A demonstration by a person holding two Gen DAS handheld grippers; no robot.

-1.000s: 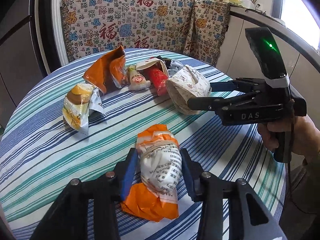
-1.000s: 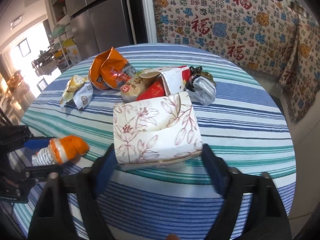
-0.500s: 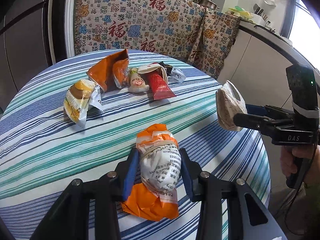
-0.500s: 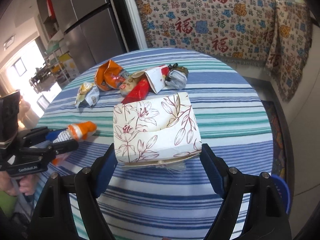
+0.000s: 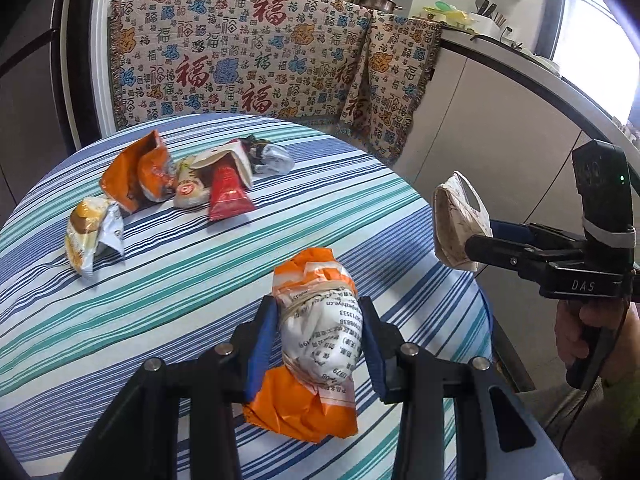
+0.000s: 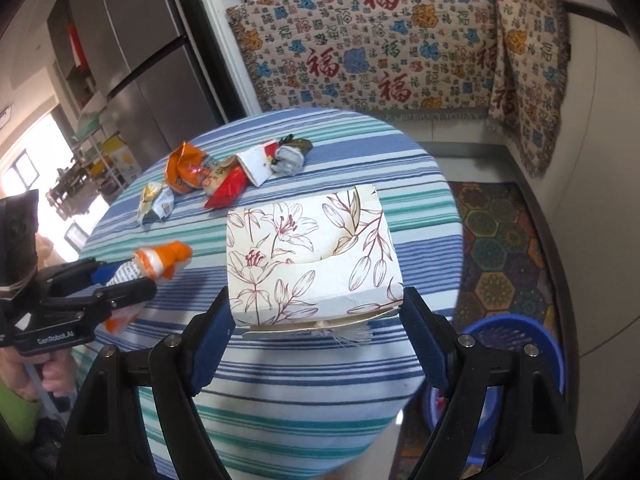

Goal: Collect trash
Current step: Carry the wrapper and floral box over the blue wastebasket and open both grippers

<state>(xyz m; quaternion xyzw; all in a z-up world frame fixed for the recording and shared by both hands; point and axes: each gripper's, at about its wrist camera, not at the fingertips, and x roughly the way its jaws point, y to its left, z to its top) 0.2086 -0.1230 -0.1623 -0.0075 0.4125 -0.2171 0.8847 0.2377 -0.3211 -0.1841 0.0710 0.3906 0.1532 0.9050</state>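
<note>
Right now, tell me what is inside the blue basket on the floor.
The blue basket stands on the floor beside the table. Only a little pinkish scrap shows near its bottom; the right gripper and its floral box hide the rest.

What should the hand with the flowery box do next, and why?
Probably carry it right and down over the blue basket, then let go. The right gripper is clamped on the floral box near the table edge, with the basket on the floor beyond.
</note>
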